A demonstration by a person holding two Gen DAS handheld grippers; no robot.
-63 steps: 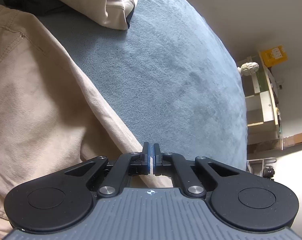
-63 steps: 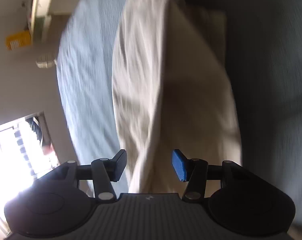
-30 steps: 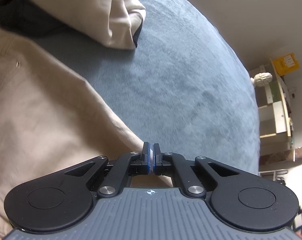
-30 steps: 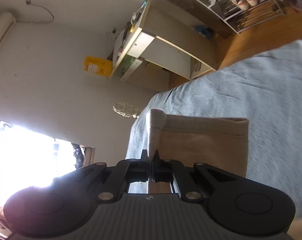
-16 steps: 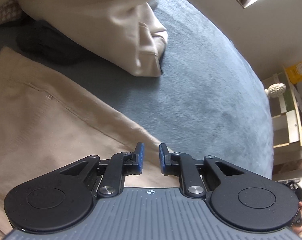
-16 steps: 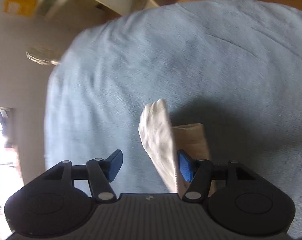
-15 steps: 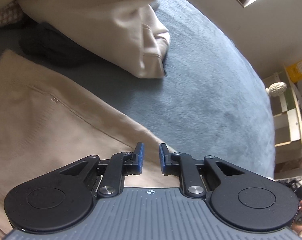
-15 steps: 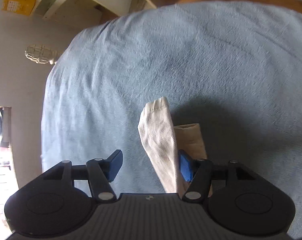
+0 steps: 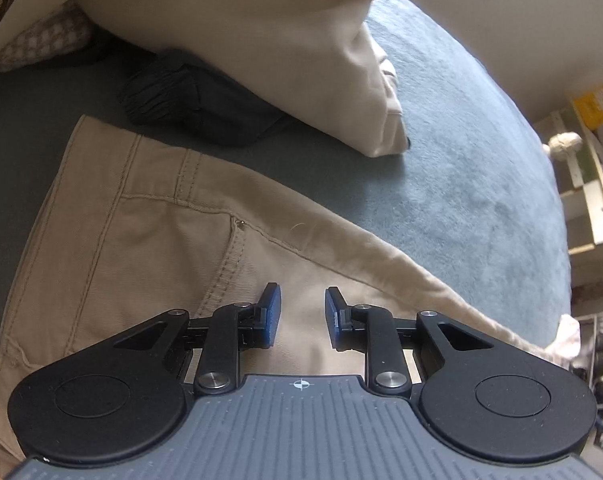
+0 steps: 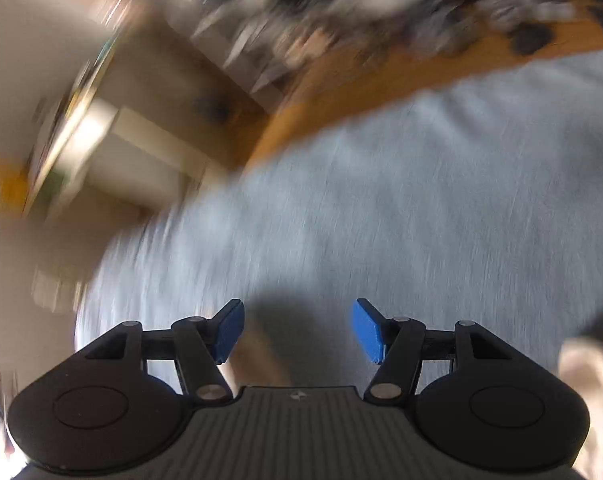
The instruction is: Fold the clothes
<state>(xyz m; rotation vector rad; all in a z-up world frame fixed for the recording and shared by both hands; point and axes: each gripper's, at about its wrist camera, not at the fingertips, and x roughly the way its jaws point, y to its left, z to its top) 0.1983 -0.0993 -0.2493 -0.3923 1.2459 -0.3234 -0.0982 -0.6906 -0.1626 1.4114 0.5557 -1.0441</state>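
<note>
Closest in the left wrist view, the left gripper (image 9: pixel 300 314) hangs over a pair of khaki trousers (image 9: pixel 149 248), its blue-padded fingers parted with a clear gap between them and nothing caught there. The trousers lie flat on the blue-grey bedcover (image 9: pixel 473 184), waistband and pocket seam showing; their near end runs under the tool body and out of frame at the lower left, so how far they reach cannot be seen. One leg edge trails off to the right and is lost behind the gripper's housing.

Beyond the waistband sits a dark crumpled garment (image 9: pixel 197 100), half buried under a cream garment (image 9: pixel 269 40) whose upper part is cut off by the frame. A checked fabric (image 9: pixel 41 40) peeks out at the far left, mostly covered. Further right, past the bed's edge, stands a shelf unit (image 9: pixel 589 200) with a yellow box (image 9: pixel 597 104) on top.

The right wrist view is badly smeared by motion. The right gripper (image 10: pixel 297 330) is spread wide and empty above the bedcover (image 10: pixel 441 208). A pale tan patch just below its fingers and another at the lower right corner may be cloth, but I cannot tell. The far room is only streaks of brown and white.
</note>
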